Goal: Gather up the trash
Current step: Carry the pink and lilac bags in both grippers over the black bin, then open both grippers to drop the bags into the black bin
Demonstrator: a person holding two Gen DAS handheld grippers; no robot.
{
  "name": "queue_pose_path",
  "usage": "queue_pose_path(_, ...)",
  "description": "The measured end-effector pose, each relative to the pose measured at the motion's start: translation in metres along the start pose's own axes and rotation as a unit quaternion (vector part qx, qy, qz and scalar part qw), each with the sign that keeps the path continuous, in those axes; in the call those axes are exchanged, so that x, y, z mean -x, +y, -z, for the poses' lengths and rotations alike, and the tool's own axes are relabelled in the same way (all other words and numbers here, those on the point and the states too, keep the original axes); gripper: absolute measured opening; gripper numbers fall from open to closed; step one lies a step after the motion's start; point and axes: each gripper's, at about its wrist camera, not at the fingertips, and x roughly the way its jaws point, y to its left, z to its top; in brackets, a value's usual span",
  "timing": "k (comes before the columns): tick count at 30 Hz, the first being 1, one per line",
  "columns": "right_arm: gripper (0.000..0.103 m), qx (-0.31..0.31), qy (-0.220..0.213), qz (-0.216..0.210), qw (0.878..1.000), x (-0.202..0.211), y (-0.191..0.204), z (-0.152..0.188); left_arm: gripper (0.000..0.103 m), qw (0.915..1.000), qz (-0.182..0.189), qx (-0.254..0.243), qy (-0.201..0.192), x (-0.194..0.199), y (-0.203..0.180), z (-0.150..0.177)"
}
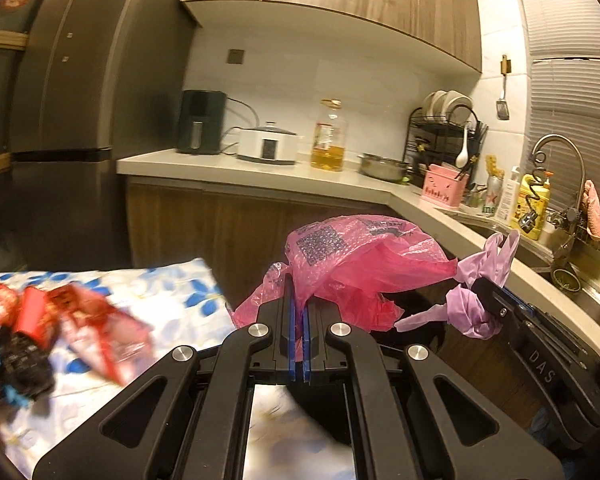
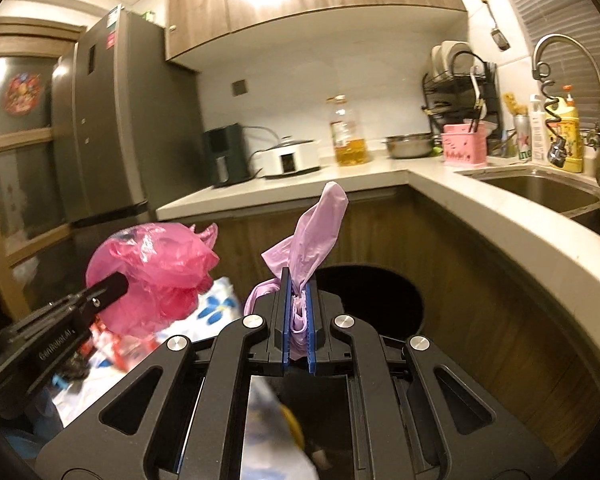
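My left gripper (image 1: 299, 308) is shut on a crumpled pink plastic bag (image 1: 352, 256) and holds it in the air past the table edge. It also shows in the right wrist view (image 2: 156, 268). My right gripper (image 2: 299, 288) is shut on a lilac plastic glove (image 2: 320, 224), which sticks up between the blue pads. The glove also shows in the left wrist view (image 1: 480, 280). A round black bin (image 2: 380, 300) stands open just beyond and below the right gripper. Red wrappers (image 1: 72, 316) and dark wrappers (image 1: 12, 368) lie on the flowered tablecloth (image 1: 172, 292).
An L-shaped kitchen counter (image 2: 480, 216) wraps the back and right, with a sink (image 2: 540, 192), faucet, oil bottle (image 1: 329, 136), cooker, pot, dish rack and pink caddy. A tall grey fridge (image 1: 72, 80) stands at the left. Wood cabinets hang overhead.
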Motion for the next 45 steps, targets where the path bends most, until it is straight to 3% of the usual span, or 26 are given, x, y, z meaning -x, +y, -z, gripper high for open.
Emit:
queue_pose_path(9,0.006,-0.01,0.009,0.019,1.0,-0.033,-0.031,-0.012,0.002,0.999,0.041,0.005,0.018,-0.051,-0.025,-0.005)
queue_pose_path(29,0.01,-0.013,0.031,0.028,0.999,-0.077,-0.051,-0.017,0.002,0.9955,0.069,0.006,0.064,-0.112,-0.037,-0.001)
queue_pose_path(31,0.017,-0.014,0.036,0.031,0.999,-0.081,-0.053,-0.017,0.009,0.9956,0.067,0.001,0.066,-0.115,-0.037,0.002)
queue_pose_path(33,0.026,-0.016,0.039,0.033,0.999,-0.082,-0.055,-0.017,0.028,0.9955,0.064,0.0,0.071,-0.117,-0.035,0.003)
queue_pose_path(36,0.038,-0.024,0.038,0.039,0.998,-0.083,-0.059,-0.017,0.047,0.9959,0.062,0.005,0.065,-0.116,-0.032,0.004)
queue_pose_path(38,0.04,-0.028,0.039,0.043,0.998,-0.082,-0.061,-0.016,0.055,0.9966,0.054,0.004,0.063,-0.115,-0.028,0.005)
queue_pose_path(45,0.068,-0.026,0.033,0.047,0.998,-0.069,-0.057,-0.012,0.084,0.998,0.021,0.021,0.056,-0.099,-0.011,0.012)
